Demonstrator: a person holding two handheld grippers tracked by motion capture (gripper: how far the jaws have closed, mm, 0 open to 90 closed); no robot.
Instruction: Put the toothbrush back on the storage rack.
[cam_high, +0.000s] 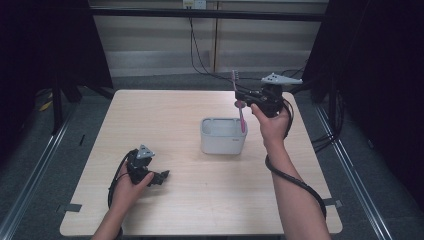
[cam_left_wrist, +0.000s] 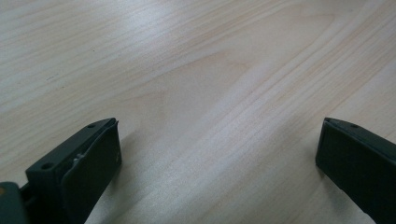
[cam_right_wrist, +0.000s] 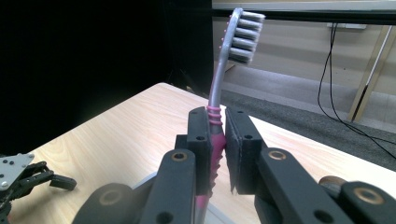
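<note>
Left gripper (cam_high: 162, 176): rests low on the table (cam_high: 165, 120) at the near left — jaws spread wide over bare wood, nothing between them.
Container (cam_high: 223, 135): white, open-topped, standing at mid-table, well apart from the left gripper.
Toothbrush (cam_right_wrist: 219, 100): pink and grey, upright, bristle head on top; its lower end dips into the container's right side.
Right gripper (cam_right_wrist: 218, 140): raised above the container's right edge — jaws clamped tight on the toothbrush's ribbed pink handle.
</note>
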